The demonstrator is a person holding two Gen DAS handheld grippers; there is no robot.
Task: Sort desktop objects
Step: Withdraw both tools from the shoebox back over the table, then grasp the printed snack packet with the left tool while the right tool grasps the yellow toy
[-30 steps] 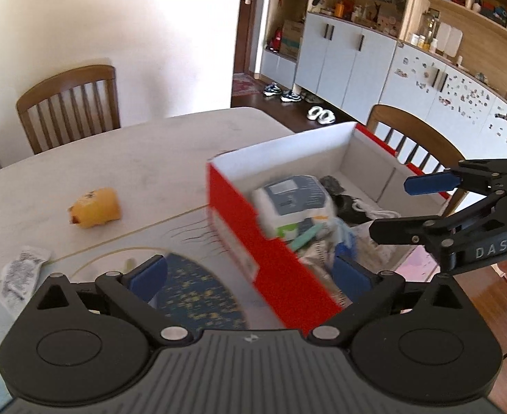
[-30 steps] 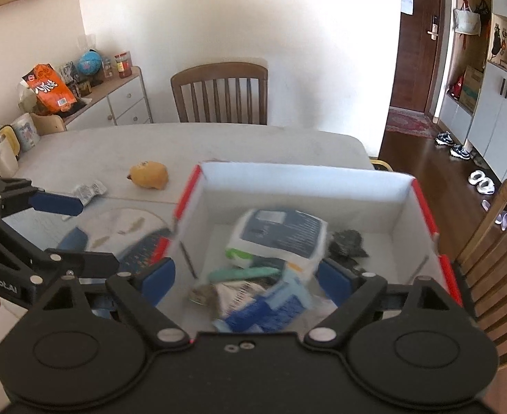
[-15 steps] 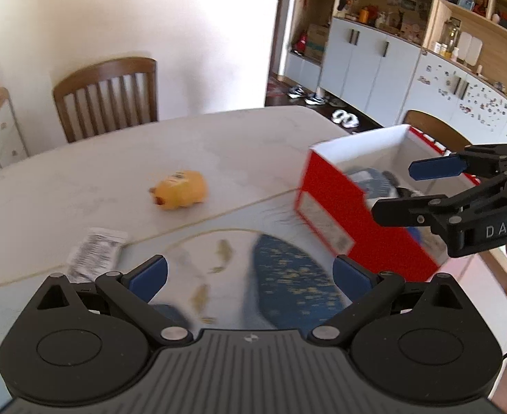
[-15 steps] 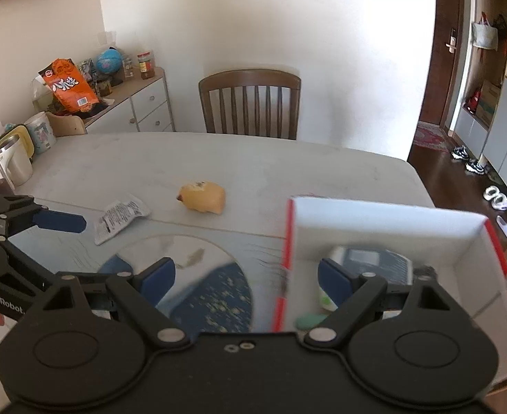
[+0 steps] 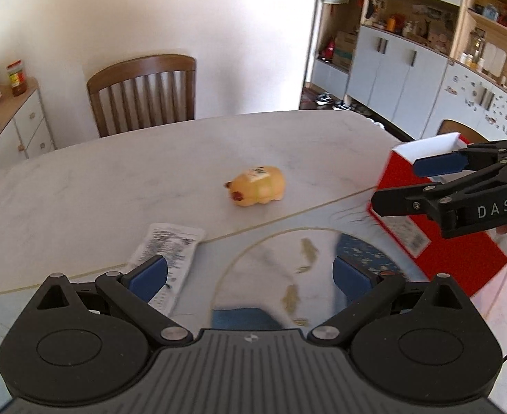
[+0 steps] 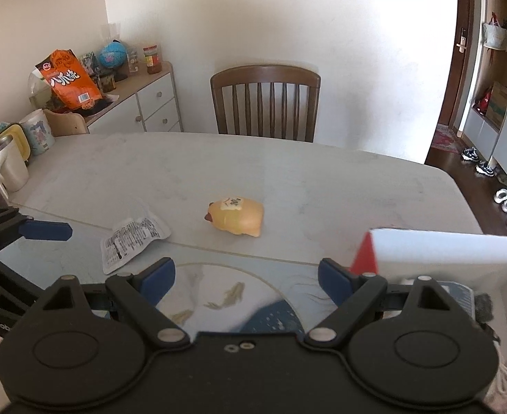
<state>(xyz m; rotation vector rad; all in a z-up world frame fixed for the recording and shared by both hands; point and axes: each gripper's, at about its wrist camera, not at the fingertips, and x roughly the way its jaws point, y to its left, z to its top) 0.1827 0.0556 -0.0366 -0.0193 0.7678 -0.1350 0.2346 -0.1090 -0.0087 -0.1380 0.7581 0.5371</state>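
A yellow pig-shaped toy [image 5: 257,186] [image 6: 236,216] lies on the pale table ahead of both grippers. A flat white printed sachet [image 5: 168,253] [image 6: 130,238] rests to its left, just beyond my left gripper's left fingertip. The red box with white inside [image 5: 432,241] [image 6: 443,252] stands at the right. Its contents are mostly hidden. My left gripper [image 5: 250,276] is open with nothing between its fingers. My right gripper [image 6: 244,277] is open too, and seen from the side in the left wrist view [image 5: 401,186] in front of the box.
A wooden chair [image 6: 265,103] stands at the table's far side. A sideboard [image 6: 129,103] with an orange snack bag [image 6: 68,81] and jars is at the left. Cups and a kettle [image 6: 6,165] sit at the table's left edge. A printed mat [image 6: 239,296] lies under the grippers.
Both grippers have swung left, away from the box and toward the toy and sachet. The box has slid to the right edge of both views. Both stayed open.
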